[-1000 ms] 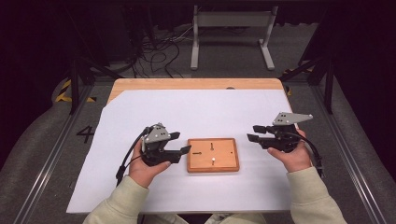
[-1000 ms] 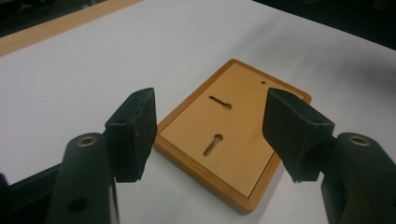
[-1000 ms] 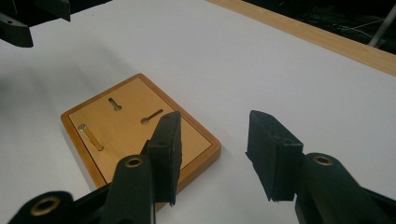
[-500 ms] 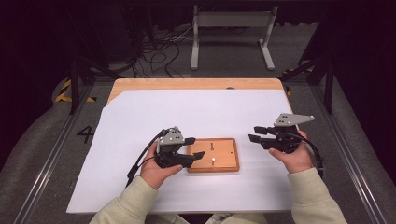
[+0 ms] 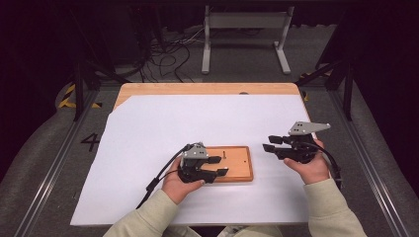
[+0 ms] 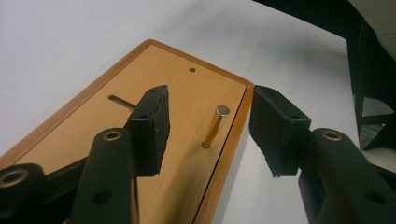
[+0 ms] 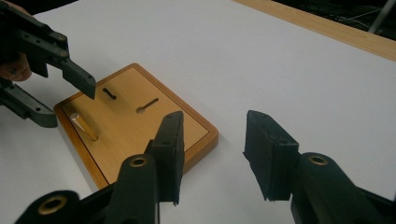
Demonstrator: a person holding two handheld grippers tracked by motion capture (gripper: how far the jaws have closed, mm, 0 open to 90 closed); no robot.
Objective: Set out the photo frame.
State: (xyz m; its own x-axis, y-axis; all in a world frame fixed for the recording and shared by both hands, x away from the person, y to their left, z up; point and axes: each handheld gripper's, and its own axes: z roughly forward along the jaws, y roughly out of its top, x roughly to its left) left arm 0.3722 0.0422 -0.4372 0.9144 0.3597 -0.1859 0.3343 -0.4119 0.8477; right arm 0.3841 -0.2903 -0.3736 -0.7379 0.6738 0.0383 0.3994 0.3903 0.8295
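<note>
A small wooden board (image 5: 238, 163) lies on the white sheet near the table's front. A brass peg (image 6: 214, 127) stands upright in it, close to one edge. A thin dark pin (image 7: 109, 93) and a slot (image 7: 147, 104) mark the board's middle. My left gripper (image 5: 221, 165) is open over the board's left part, and in the left gripper view its jaws (image 6: 208, 107) stand either side of the brass peg without touching it. My right gripper (image 5: 268, 143) is open, empty, and held just right of the board, pointing at it (image 7: 140, 130).
The white sheet (image 5: 207, 118) covers most of the wooden table (image 5: 207, 89). Cables trail from both grippers toward the front. Dark floor with cables and a metal stand (image 5: 244, 29) lies beyond the far edge.
My left gripper has moved right, from beside the board's left edge to over the board with its jaws around the peg. The right gripper has barely shifted.
</note>
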